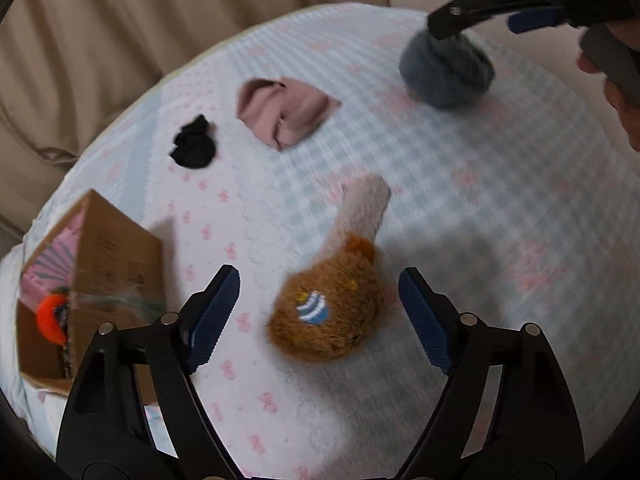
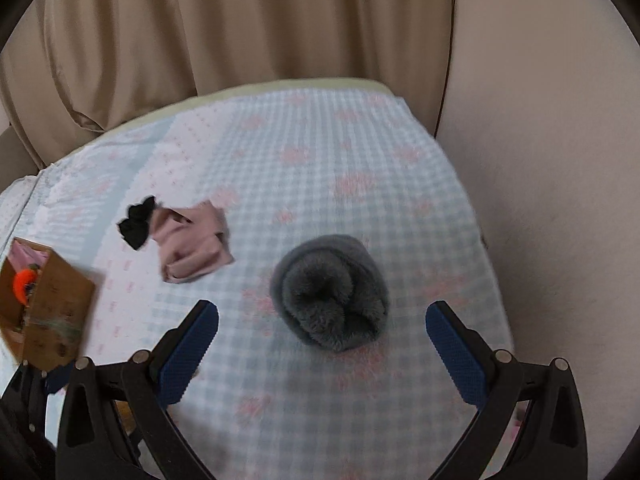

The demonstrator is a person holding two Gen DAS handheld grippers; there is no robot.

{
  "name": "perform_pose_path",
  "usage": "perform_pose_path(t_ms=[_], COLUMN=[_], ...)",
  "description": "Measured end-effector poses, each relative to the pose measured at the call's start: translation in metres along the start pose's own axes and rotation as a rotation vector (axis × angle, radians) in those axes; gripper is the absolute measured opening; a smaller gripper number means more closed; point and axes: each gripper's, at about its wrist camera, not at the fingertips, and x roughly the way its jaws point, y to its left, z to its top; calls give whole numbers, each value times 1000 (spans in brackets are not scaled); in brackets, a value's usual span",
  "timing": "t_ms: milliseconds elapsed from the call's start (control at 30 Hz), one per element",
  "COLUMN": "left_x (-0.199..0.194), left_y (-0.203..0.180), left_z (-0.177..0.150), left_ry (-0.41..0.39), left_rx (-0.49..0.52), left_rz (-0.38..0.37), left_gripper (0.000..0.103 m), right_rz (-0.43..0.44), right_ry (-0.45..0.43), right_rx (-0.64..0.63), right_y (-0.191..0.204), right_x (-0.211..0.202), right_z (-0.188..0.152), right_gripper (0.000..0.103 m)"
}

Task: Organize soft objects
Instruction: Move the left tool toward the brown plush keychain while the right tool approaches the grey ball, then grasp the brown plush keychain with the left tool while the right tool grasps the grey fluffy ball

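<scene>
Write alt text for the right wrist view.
The open right gripper hovers over a rolled grey fuzzy sock on a checked bedspread. Farther left lie a pink folded cloth, a black scrunchie and a cardboard box.

Bedsheet (image 2: 320, 168): pale blue-white check, pink motifs. Plush toy (image 1: 332, 312): brown, blue-white striped patch (neck cream-grey). Rolled fleece (image 2: 330, 304): grey. Folded cloth (image 2: 192, 246): dusty pink. Small cloth (image 1: 194, 142): black. Curtain (image 2: 200, 32): beige.

Bed (image 2: 360, 140): box (image 2: 48, 312) at left; scrunchie (image 2: 136, 224) touching folded cloth (image 2: 192, 240); rolled fleece (image 2: 332, 292) right; plush toy (image 1: 332, 304) nearest.
</scene>
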Motion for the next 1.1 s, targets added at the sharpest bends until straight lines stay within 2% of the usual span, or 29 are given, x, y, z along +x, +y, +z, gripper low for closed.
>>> perform_pose_path(t_ms=[267,367,433,500,700,833,1100], left_x=[26,29,30,32,31,24,-8], left_y=[-9,-6,-3,1,12,18,34], left_z=[-3,-2,-1,1,6,12,35], left_ry=[16,15,19,28,34,25,-19], left_rx=[61,73,71,64,37,14,-13], left_rz=[-32,-46,-64,-79,-110,-109,-85], left_gripper=[61,50,46,42,39,39,39], right_rz=[12,4,7,-2,-7,-12,-6], right_ry=[43,58,59,60,51,47,13], right_rx=[17,25,32,28,23,21,19], right_y=[-3,-4,-5,-5,-6,-5,2], right_x=[54,69,74,77,71,64,27], right_z=[-3,-2,-2,-1,2,5,21], right_gripper=[103,103,97,82,59,55,54])
